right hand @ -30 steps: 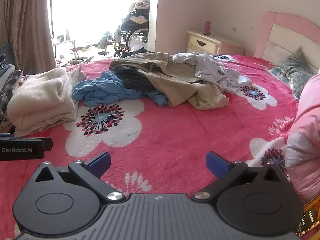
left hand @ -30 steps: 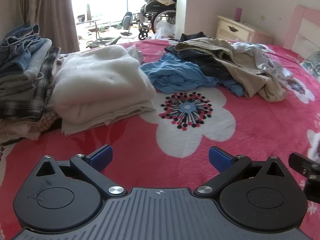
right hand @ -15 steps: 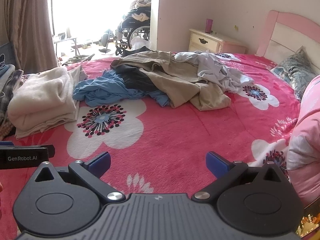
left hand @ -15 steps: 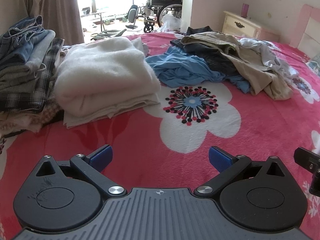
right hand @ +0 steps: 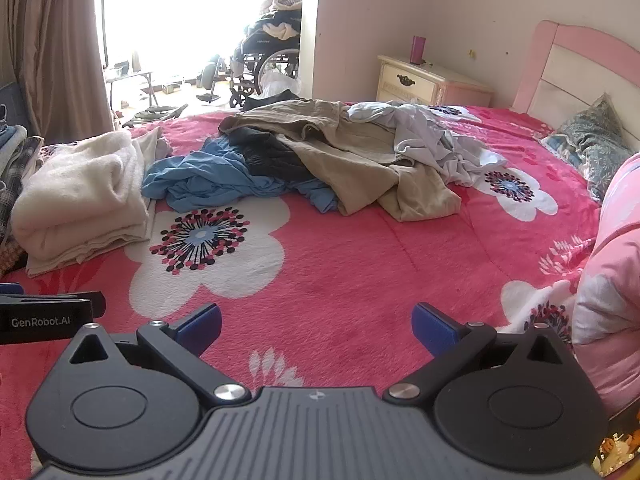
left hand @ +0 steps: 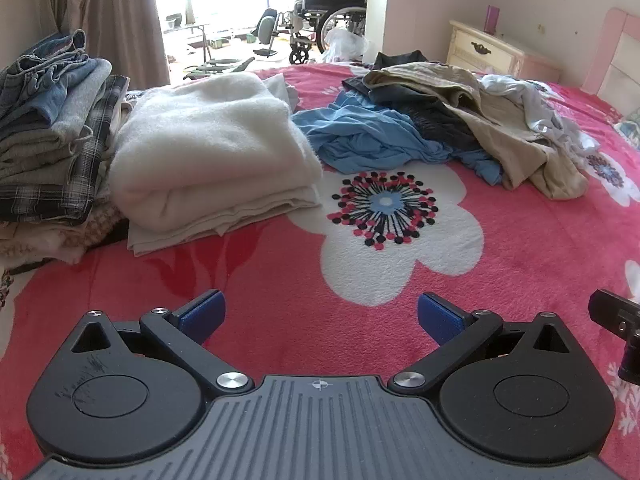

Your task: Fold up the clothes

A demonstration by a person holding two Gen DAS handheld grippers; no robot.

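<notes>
A heap of unfolded clothes lies across the far half of the bed: a blue shirt (left hand: 372, 136) (right hand: 208, 178), a dark garment (left hand: 436, 114) (right hand: 272, 156), khaki trousers (left hand: 512, 136) (right hand: 360, 156) and a pale grey shirt (left hand: 540, 108) (right hand: 432, 140). A folded cream blanket (left hand: 208, 148) (right hand: 80, 196) sits at the left, beside a stack of folded jeans and plaid (left hand: 48, 128). My left gripper (left hand: 319, 316) and right gripper (right hand: 316, 322) both hover open and empty over the pink floral bedspread (left hand: 520, 248) (right hand: 360, 272), well short of the heap.
A pink headboard (right hand: 580, 76) and patterned pillow (right hand: 592, 144) lie at the right, with a pink quilt (right hand: 616, 280) close to my right gripper. A nightstand (right hand: 424, 80), a wheelchair (right hand: 264, 60) and a curtain (left hand: 116, 20) stand beyond the bed.
Both grippers have drifted slightly forward and lower toward the bed, so the clothes appear a little nearer. Both stay open and empty.
</notes>
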